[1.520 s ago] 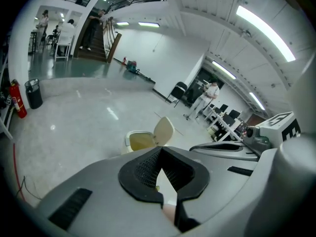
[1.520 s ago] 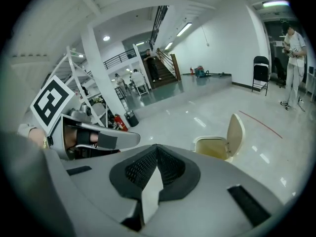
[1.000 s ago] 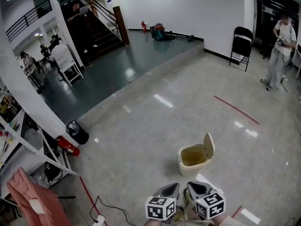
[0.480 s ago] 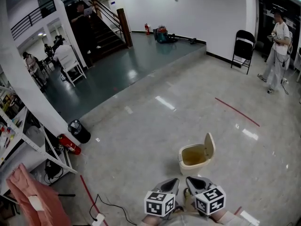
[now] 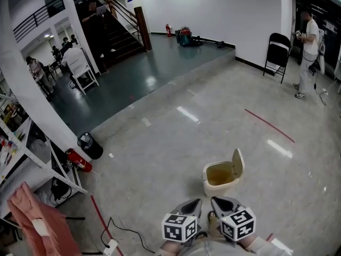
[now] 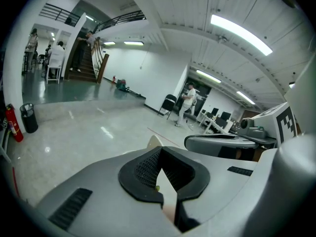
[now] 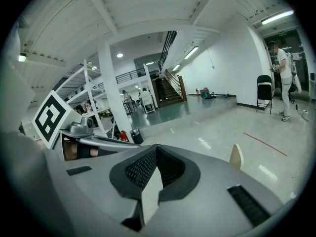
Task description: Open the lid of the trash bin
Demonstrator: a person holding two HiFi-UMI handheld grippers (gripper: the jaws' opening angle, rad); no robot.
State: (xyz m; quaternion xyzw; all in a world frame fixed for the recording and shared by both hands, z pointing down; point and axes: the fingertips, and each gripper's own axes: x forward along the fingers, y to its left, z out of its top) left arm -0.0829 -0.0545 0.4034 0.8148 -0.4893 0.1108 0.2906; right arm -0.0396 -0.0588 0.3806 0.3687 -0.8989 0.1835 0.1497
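Head view: the beige trash bin (image 5: 219, 177) is sitting on the pale glossy floor (image 5: 160, 159), its lid (image 5: 237, 163) standing up at the bin's right rim and the inside lying exposed. The left gripper (image 5: 195, 204) and right gripper (image 5: 217, 202) are hovering side by side just near of the bin, touching neither it nor the lid. A red tape line (image 5: 269, 125) is running beyond the bin to its right. A black waste bin (image 5: 89, 145) and a red fire extinguisher (image 5: 78, 162) are sitting well left of the bin. A folding chair (image 5: 277, 49) and a standing person (image 5: 306, 52) are far beyond the bin on the right. Left gripper view: this gripper's jaws are showing pressed together, holding nothing. Only the lid's rounded tip is peeking over the gripper body, and the bin body is hidden here. The right gripper is showing close at the right edge. Right gripper view: its jaws are likewise meeting, with nothing pinched. The lid tip is again poking up, right of the jaws, with the bin's opening hidden. This view is also catching the left gripper's marker cube (image 7: 52, 118) at left, and a staircase (image 7: 170, 90) far beyond.
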